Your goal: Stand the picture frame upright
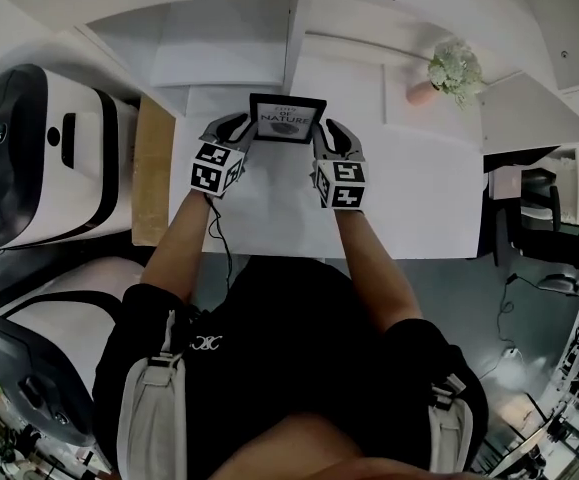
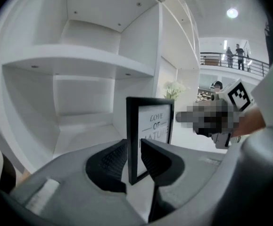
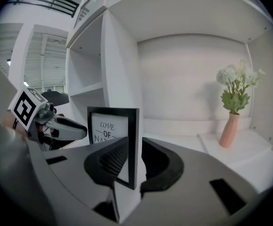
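A black picture frame [image 1: 287, 120] with a "LOVE OF NATURE" print stands upright on the white table [image 1: 419, 198], in front of the shelf unit. My left gripper [image 1: 241, 128] clamps its left edge, and my right gripper [image 1: 327, 133] clamps its right edge. In the left gripper view the frame [image 2: 150, 131] sits edge-on between the dark pads of the left gripper [image 2: 134, 157], which touch it on both sides. The right gripper view shows the frame [image 3: 110, 126] the same way inside the right gripper [image 3: 135, 157]. Its bottom edge is hidden by the gripper bodies.
A pink vase of white flowers [image 1: 449, 73] stands at the back right, also the vase [image 3: 233, 112] in the right gripper view. White shelf compartments [image 2: 79, 60] rise behind the frame. A wooden panel [image 1: 152, 168] and a large white device [image 1: 39, 158] lie to the left.
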`<state>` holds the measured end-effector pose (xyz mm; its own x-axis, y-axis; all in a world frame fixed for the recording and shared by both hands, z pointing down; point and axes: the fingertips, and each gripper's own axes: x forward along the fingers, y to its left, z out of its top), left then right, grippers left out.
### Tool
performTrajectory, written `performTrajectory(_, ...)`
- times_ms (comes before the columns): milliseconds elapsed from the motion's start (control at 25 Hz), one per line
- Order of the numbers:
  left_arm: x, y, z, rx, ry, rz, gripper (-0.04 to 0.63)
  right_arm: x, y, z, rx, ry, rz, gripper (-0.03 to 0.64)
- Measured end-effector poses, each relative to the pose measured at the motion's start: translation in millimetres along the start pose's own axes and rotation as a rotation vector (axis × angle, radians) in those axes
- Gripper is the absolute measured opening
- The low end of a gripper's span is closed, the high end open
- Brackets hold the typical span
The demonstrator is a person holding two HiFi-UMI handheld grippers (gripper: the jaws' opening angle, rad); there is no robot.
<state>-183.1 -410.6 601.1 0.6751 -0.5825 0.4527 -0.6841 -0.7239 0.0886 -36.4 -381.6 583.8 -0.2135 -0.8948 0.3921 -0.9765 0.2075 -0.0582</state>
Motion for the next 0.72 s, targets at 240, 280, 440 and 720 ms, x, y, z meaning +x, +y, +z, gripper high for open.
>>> performTrajectory(240, -54, -26, 41, 0.031, -0.127, 0.117, 0.063, -48, -2, 40, -0.008, -0.130, 0.011, 0.025)
performTrajectory(280, -64, -33, 48, 0.040, -0.144, 0.137, 0.052, -58, -1, 47, -0.015, -0.153, 0.019, 0.011)
performTrajectory(440, -102, -70, 71, 0.071, -0.206, 0.216, 0.021, -98, 6, 70, -0.049, -0.241, 0.069, 0.002)
performTrajectory(720, -154, -132, 85, 0.020, -0.273, 0.325, 0.017, -169, 11, 86, -0.089, -0.331, 0.119, 0.000)
